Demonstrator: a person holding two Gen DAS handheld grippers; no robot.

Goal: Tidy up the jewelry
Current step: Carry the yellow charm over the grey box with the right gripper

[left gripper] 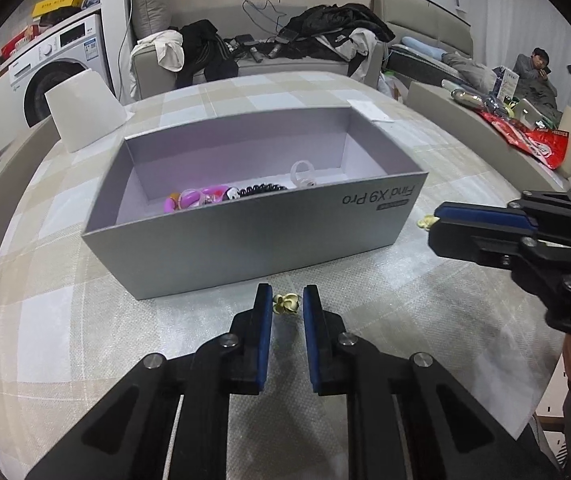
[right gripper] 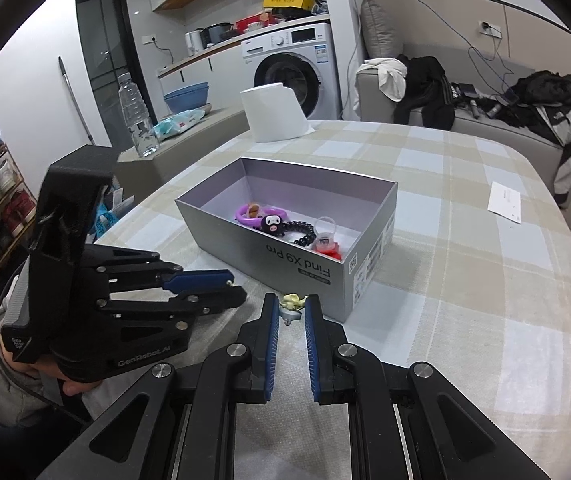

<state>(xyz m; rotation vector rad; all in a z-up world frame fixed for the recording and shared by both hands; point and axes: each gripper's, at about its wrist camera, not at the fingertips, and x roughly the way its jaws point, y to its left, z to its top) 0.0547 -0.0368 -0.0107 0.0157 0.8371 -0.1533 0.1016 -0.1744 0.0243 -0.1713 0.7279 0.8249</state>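
Blue pads (left gripper: 266, 336) of my left gripper (left gripper: 287, 300) fill the lower part of the left wrist view. Its jaws stand apart, and a small yellow flower earring (left gripper: 286, 304) lies on the tablecloth (left gripper: 85, 320) between the fingertips, touching neither pad as far as I can tell. The earring sits just in front of the near wall of the grey box (left gripper: 245, 236).

My right gripper (right gripper: 289, 307) is likewise parted. A second yellow flower piece (right gripper: 292, 302) with a small metal post sits between its fingertips, close to both pads (right gripper: 312, 340); I cannot tell whether the pads touch it or whether it rests on the cloth. It lies just beside the near corner of the box (right gripper: 305, 268). In the left wrist view this right gripper (left gripper: 433, 222) enters from the right with the yellow piece (left gripper: 425, 222) at its tip.

Box contents, seen from the right wrist:
- purple ring (right gripper: 259, 214) with a black character charm (right gripper: 272, 224);
- black coil hair tie (right gripper: 303, 234);
- clear ring (right gripper: 323, 226) above a red item (right gripper: 331, 250).

A white paper roll (right gripper: 273, 114) stands beyond the box, well apart from both grippers. A white slip (right gripper: 505, 202) lies on the cloth to the right.
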